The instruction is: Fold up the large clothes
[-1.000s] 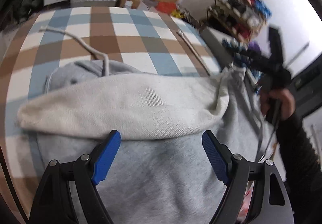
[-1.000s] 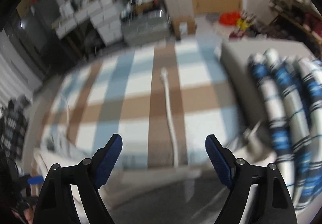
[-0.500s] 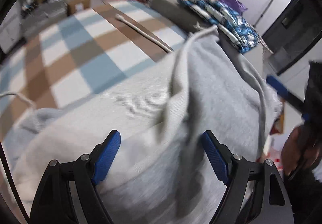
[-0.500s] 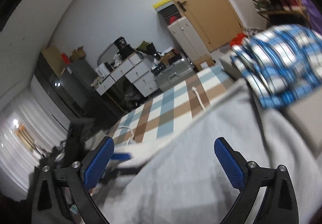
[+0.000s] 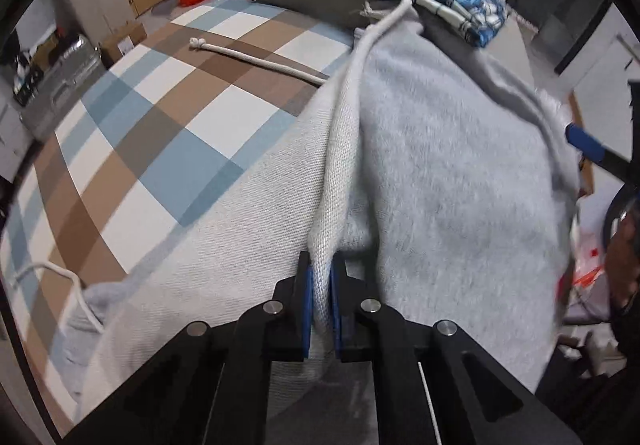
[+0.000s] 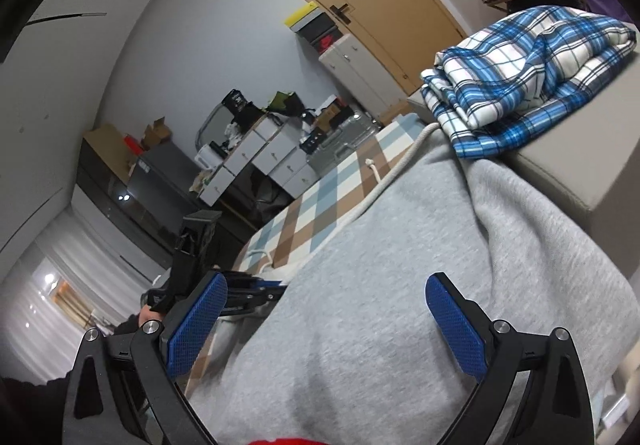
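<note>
Grey fleece, a large sweatshirt-type garment (image 5: 440,173), lies spread ahead of both tools on a surface covered with a brown, blue and white checked cloth (image 5: 168,117); whether that surface is a bed or a bench cannot be told. The left hand-held gripper (image 5: 319,309) is closed on a raised ridge of the garment's cream-coloured inner edge, the fabric pinched flat between the blue pads, judged a hold for lifting or carrying that edge across in a fold. The right hand-held gripper (image 6: 328,329) has its jaws spread wide with nothing between them, poised just above the grey cloth directly ahead, probably placed to take a second grip so the wide fabric moves evenly. A white drawstring cord (image 5: 256,61) trails on the checked cloth ahead-left of the left tool. A folded blue plaid garment (image 6: 528,73) sits on a grey block ahead-right of the right tool, apart from the work.
</note>
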`<move>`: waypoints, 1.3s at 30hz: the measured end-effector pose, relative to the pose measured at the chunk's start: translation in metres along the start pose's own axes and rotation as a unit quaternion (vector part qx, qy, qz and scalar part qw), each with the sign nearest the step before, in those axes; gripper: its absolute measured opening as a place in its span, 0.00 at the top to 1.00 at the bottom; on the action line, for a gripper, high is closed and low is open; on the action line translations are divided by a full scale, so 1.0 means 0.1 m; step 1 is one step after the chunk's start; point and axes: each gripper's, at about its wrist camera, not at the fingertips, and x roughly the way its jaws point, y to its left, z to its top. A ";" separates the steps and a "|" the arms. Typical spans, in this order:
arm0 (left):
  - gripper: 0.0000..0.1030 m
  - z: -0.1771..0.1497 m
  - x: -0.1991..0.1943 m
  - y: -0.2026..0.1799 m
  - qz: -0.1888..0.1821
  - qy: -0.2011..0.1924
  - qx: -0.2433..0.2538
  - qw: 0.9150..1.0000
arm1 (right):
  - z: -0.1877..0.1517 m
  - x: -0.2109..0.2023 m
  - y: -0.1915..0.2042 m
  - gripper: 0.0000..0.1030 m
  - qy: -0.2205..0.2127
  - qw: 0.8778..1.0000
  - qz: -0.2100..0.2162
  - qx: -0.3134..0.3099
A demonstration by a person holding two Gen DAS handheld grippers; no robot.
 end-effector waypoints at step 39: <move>0.39 -0.47 -0.26 0.67 0.043 -0.016 -0.067 0.997 | -0.24 0.13 0.46 0.00 0.034 0.998 0.033 -0.035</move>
